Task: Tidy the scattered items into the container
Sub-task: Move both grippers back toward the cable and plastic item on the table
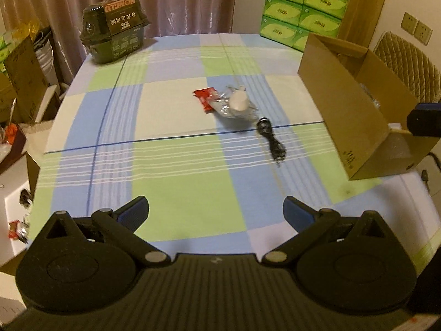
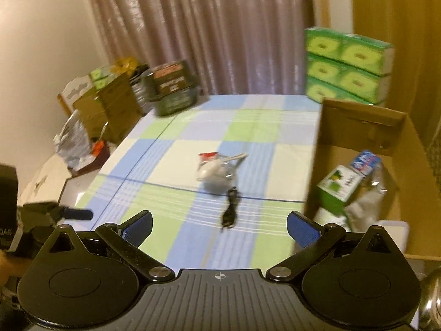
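I read both wrist views above a table [image 1: 176, 182] covered by a checked cloth in blue, green and cream.

Left gripper [image 1: 216, 212]: jaws spread wide, blue pads well apart, nothing between them. From this camera, the scattered items lie at about 12 o'clock near the table centre. They are a red snack packet [image 1: 205, 98], a crumpled clear plastic bag [image 1: 234, 110] overlapping the packet's right end with a white rounded object [image 1: 238, 100] on it, and a coiled black cable [image 1: 271, 140] just beside the bag at its 5 o'clock.

Right gripper [image 2: 219, 227]: jaws at full spread, empty — only cloth shows between the pads. This view is blurred. The same cluster sits at 12 o'clock, the cable nearest the pads.

Container: an open cardboard box [image 1: 355, 127] stands on the table's right edge, at 2 o'clock from the left gripper and 3 o'clock from the right one. In the right wrist view its interior holds a green-and-white carton [image 2: 340, 186], a blue-labelled pack [image 2: 365, 161] and a crinkled clear wrapper [image 2: 363, 207]; I cannot tell their contents.

Periphery: a dark lidded food tub [image 1: 115, 38] at 10 o'clock on the far left corner, and stacked green tissue packs [image 1: 300, 8] at 1 o'clock behind the box.
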`<state>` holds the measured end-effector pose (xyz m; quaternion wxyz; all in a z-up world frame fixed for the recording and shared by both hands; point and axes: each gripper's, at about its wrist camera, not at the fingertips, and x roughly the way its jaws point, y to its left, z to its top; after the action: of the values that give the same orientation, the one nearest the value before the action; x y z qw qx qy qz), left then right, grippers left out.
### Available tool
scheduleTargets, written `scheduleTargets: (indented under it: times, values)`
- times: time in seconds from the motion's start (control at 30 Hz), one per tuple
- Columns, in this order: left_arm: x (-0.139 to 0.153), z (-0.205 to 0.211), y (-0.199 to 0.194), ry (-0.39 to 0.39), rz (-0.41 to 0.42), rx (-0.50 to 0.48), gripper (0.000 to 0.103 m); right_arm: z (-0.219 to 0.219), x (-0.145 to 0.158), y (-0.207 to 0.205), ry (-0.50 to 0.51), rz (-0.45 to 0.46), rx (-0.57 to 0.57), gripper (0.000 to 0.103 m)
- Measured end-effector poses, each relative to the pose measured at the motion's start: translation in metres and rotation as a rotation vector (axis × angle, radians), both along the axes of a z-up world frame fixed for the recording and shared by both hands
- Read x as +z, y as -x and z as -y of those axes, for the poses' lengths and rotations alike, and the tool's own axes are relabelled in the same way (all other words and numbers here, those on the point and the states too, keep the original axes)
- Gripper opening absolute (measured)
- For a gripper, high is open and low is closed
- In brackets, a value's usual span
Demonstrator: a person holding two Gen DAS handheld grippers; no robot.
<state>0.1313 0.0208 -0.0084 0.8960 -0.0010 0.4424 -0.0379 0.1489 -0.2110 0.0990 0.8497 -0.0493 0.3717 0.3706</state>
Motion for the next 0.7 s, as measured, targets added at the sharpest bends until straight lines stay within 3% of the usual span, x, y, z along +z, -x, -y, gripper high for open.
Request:
scheduleTargets:
  times: [0.47,0.7]
  values:
    - [-0.034,-0.038,-0.032,-0.017,0.004,-0.045,0.102,-0.068,-0.060,-0.011,0.093,-0.008,0.062,0.101]
    - [-0.055,-0.047,-0.056,0.004,-0.005,-0.036,0.102,-0.087,-0.085,-0.028,0.122,0.044,0.054,0.100]
